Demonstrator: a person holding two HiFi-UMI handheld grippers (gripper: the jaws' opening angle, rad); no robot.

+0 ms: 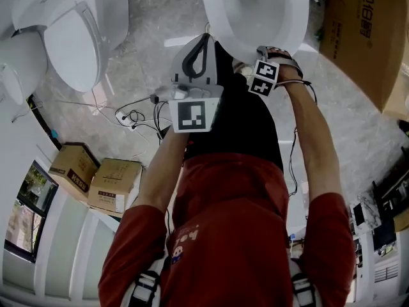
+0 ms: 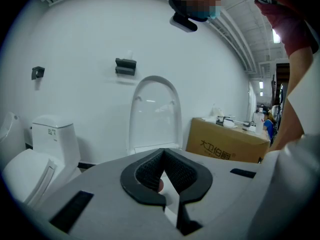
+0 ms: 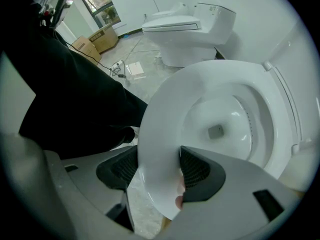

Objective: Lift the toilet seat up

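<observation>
Right gripper view: the glossy white toilet seat (image 3: 165,149) rings the bowl (image 3: 220,124), and its front edge is pinched between the jaws of the right hand-held gripper (image 3: 159,170). The left hand-held gripper (image 2: 162,171) is closed and empty. Another toilet (image 1: 70,37) and two closed cardboard boxes (image 1: 96,174) stand on the grey marbled floor (image 1: 147,69).

Toilet seat (image 1: 220,18) is straight ahead, its front rim between the jaws of the right tool (image 3: 159,168); left tool (image 1: 203,43) sits just left of that rim. Second toilet (image 1: 70,34) stands off to the left, big cardboard box (image 1: 364,37) to the right of the bowl. Two small boxes (image 1: 96,178) sit side by side on the floor (image 1: 153,18) at the left, cables (image 1: 137,115) lying between them and the bowl.
</observation>
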